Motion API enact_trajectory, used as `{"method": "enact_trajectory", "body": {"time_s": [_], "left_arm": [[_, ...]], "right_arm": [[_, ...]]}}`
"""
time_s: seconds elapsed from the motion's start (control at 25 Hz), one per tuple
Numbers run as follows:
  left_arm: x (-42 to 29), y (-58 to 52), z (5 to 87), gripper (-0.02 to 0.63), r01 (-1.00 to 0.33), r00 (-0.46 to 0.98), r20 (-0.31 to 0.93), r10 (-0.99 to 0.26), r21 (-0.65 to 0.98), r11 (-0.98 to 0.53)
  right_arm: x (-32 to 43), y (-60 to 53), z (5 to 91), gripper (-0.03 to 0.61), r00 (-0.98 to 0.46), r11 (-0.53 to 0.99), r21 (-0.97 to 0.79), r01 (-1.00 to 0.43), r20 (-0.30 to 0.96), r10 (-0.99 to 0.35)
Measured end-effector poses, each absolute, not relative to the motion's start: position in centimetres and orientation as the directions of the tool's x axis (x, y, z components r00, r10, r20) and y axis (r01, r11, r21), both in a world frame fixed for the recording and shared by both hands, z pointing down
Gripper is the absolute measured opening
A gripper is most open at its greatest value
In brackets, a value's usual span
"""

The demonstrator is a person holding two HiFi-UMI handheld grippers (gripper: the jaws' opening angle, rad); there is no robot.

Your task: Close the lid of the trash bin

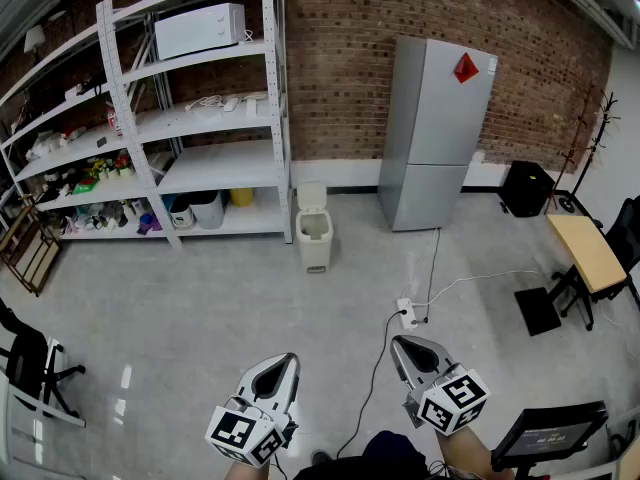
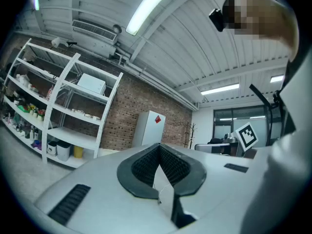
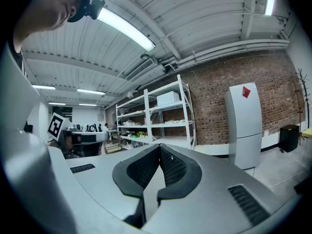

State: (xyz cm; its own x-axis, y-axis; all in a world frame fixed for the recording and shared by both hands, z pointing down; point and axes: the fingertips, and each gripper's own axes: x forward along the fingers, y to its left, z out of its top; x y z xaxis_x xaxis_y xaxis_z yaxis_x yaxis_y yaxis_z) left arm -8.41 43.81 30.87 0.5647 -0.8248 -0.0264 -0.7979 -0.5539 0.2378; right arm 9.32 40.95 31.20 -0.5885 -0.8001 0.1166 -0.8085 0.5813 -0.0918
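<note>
A small cream trash bin (image 1: 314,240) stands on the floor against the brick wall, between the white shelving and the fridge. Its lid (image 1: 311,196) is tipped up and the mouth is uncovered. Both grippers are far from it, low at the near edge of the head view. My left gripper (image 1: 289,359) and my right gripper (image 1: 398,342) point toward the bin, each with jaws pressed together and nothing between them. The left gripper (image 2: 159,148) and the right gripper (image 3: 159,148) views show the ribbed pads meeting at the tips. The bin does not show in either gripper view.
White shelving (image 1: 205,118) with a microwave (image 1: 199,30) fills the left wall. A grey fridge (image 1: 437,128) stands right of the bin. A power strip (image 1: 407,314) and its cable lie on the floor ahead. A wooden desk (image 1: 587,251) and chairs are at right.
</note>
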Motion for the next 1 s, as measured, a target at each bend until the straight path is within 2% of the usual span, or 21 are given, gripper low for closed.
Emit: {"method": "enact_trajectory", "body": {"time_s": [0.48, 1.0], "left_arm": [[-9.1, 34.1, 32.3, -0.002, -0.804, 0.563, 0.005, -0.826, 0.233, -0.547], [-4.5, 13.6, 30.5, -0.002, -0.86, 0.48, 0.036, -0.877, 0.216, -0.462]], "right_arm": [[7.9, 31.3, 33.4, 0.008, -0.608, 0.596, -0.123, -0.794, 0.122, -0.785], [15.3, 9.9, 31.8, 0.008, -0.635, 0.623, -0.14, -0.77, 0.069, -0.769]]}}
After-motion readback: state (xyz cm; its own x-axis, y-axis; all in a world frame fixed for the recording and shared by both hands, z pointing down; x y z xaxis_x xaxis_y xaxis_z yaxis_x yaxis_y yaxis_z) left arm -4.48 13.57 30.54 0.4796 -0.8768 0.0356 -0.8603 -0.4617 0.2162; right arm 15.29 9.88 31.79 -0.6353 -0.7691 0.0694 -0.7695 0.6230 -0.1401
